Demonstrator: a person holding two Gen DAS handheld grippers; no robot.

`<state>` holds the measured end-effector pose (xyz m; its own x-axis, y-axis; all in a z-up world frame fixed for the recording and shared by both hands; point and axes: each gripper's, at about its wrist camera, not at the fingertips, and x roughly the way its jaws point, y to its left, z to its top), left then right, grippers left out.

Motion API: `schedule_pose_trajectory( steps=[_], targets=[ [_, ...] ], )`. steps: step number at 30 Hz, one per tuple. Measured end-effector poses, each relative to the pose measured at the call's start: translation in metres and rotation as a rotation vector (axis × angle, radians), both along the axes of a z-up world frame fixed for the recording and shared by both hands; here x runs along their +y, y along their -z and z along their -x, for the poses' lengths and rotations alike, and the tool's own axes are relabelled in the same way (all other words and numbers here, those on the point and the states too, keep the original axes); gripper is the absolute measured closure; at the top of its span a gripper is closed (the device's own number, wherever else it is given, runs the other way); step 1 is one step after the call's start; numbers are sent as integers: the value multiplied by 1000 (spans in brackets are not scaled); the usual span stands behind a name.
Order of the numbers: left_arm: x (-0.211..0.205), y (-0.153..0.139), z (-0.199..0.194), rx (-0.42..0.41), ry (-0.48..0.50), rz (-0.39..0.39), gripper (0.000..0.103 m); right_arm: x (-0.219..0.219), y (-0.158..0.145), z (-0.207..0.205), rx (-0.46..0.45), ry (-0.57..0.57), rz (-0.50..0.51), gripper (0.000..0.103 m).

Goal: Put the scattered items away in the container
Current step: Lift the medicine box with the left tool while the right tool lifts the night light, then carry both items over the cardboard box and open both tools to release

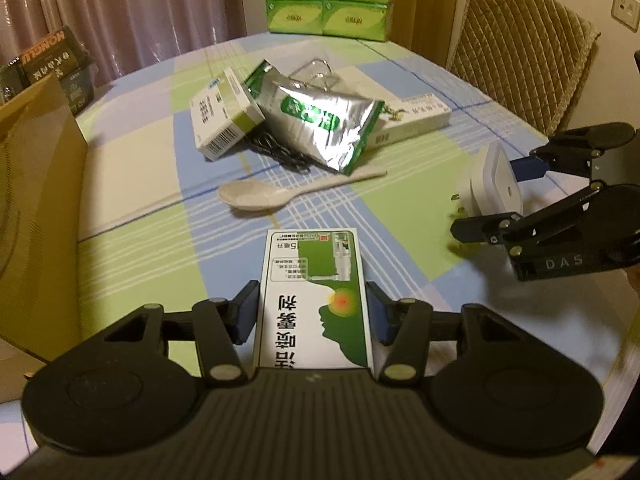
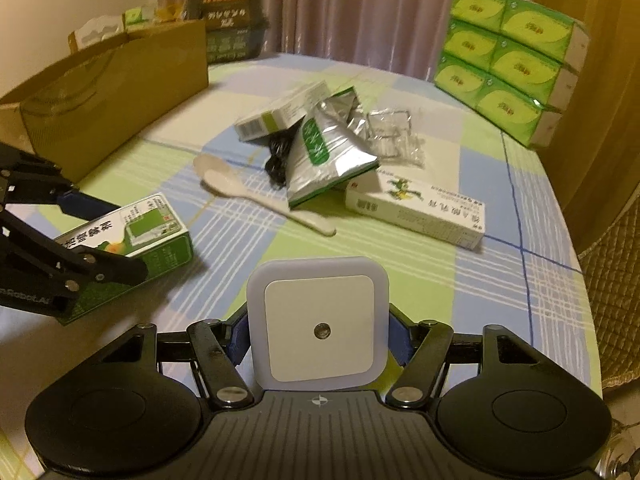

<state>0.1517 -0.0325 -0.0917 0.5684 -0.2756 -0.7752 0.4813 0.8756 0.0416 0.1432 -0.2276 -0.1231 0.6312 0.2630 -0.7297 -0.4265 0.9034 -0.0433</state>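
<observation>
My left gripper [image 1: 312, 316] is shut on a green and white medicine box [image 1: 316, 300], held above the table; it also shows in the right wrist view [image 2: 132, 236]. My right gripper [image 2: 318, 336] is shut on a white square night light plug [image 2: 318, 320], which also shows in the left wrist view [image 1: 492, 184]. The cardboard box container [image 2: 108, 96] stands at the table's left, open at the top. On the table lie a white spoon [image 1: 280, 194], a silver foil pouch [image 1: 320, 124], a small white box [image 1: 224, 120], a long white box [image 2: 416, 210] and black hairpins [image 1: 280, 150].
A stack of green tissue packs [image 2: 508, 60] stands at the far side of the round table with its checked cloth [image 2: 500, 280]. A clear plastic packet [image 2: 394, 132] lies behind the pouch. A padded chair [image 1: 520, 52] stands at the right. A dark carton [image 2: 232, 24] sits beyond the container.
</observation>
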Motion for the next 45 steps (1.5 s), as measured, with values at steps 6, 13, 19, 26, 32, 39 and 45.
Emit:
schedule_pose_trajectory(
  steps=[6,13,19,26,32,39,45],
  targets=[
    [7,-21,2,-24,-18,17,53,0,-12,1,-13,12,-30,40],
    [38,-71,5,-98,-72,45,53,24,-46,2,-45,-13,-86,40],
    [94,-120,10,-195,-164,36,53,79,-98,-2,-125,-111,-139,40],
    [187,-154,10,-261,-311,-15,53,173,-144,-12,-145,-245,-226,40],
    [261,-155,-4,-252,-414,-17,53,256,-151,-27,-130,-341,-232,40],
    [302,-134,-20,-238,-433,36,53,314,-129,-53,-78,-362,-219,40],
    [304,-113,-34,-219,-428,49,52,327,-105,-69,-47,-346,-187,40]
  ],
)
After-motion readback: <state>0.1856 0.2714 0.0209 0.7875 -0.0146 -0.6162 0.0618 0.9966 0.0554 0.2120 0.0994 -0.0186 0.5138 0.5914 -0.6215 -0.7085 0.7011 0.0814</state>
